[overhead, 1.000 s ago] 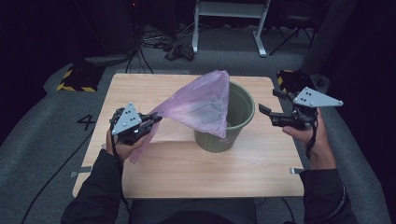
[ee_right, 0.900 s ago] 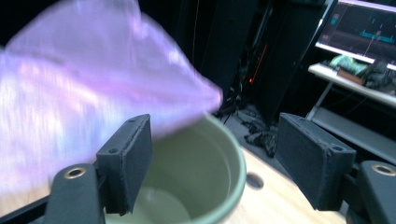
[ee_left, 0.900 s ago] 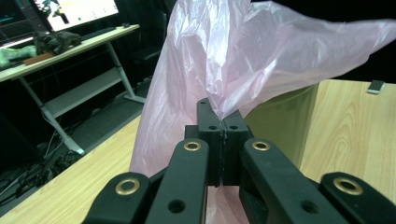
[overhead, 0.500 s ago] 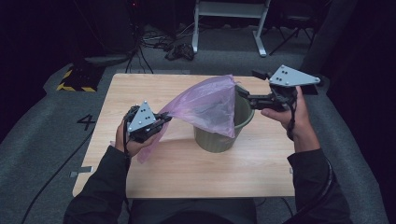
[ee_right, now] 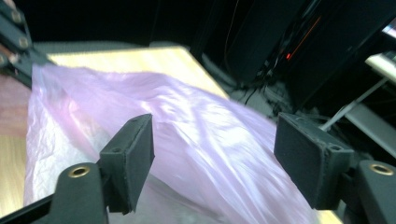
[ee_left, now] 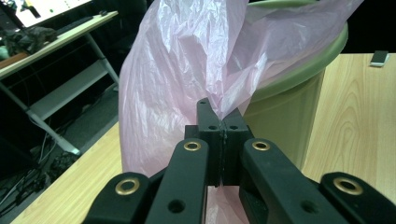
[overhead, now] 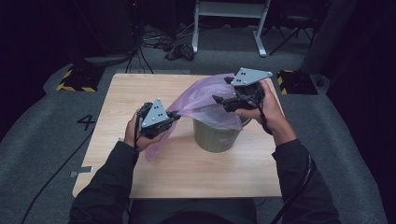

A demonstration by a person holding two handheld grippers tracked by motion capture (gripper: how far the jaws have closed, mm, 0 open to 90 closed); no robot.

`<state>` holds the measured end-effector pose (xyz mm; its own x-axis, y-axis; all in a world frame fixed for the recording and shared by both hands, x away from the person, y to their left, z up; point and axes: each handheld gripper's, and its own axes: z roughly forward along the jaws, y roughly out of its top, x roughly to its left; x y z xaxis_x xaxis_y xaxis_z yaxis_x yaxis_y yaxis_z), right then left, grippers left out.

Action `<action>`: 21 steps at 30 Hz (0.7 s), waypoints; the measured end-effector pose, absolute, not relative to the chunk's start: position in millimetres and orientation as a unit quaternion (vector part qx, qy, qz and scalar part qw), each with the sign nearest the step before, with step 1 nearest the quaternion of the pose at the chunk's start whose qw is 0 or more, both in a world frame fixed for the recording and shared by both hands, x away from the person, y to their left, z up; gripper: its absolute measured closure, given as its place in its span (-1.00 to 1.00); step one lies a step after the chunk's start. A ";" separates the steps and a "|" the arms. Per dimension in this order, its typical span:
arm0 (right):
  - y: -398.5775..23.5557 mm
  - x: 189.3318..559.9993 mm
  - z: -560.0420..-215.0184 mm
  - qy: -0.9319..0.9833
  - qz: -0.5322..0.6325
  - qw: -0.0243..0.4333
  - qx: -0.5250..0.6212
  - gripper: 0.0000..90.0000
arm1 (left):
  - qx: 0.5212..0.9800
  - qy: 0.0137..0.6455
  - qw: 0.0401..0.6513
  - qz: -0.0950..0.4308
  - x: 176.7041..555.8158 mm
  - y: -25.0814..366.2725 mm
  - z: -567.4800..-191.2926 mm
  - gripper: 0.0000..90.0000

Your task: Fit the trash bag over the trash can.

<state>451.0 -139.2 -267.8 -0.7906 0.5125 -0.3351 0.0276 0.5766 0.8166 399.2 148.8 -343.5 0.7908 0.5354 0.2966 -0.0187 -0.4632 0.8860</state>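
Pale wooden table carries a green bin at its middle, and a pink plastic bag is draped over the bin's top, stretching leftward. The left gripper, jaws pinched together on the bag's left edge, should keep that film taut while the right gripper, jaws apart and lately narrowing with nothing yet between the pads, takes hold of the far-right edge above the rim so the mouth can be spread over the bin. Grey carpet surrounds the table, with dark cables and white desk legs beyond its far edge.
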 end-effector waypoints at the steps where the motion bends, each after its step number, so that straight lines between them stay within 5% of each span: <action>1: -136.5 452.1 -271.0 0.849 0.423 0.274 0.158 -0.29 | 0.808 0.159 0.492 0.281 400.5 147.2 -343.0 1.00; 21: -116.2 452.8 -305.0 0.919 0.328 0.187 0.115 0.34 | 0.806 0.184 0.485 0.283 418.4 118.7 -333.8 1.00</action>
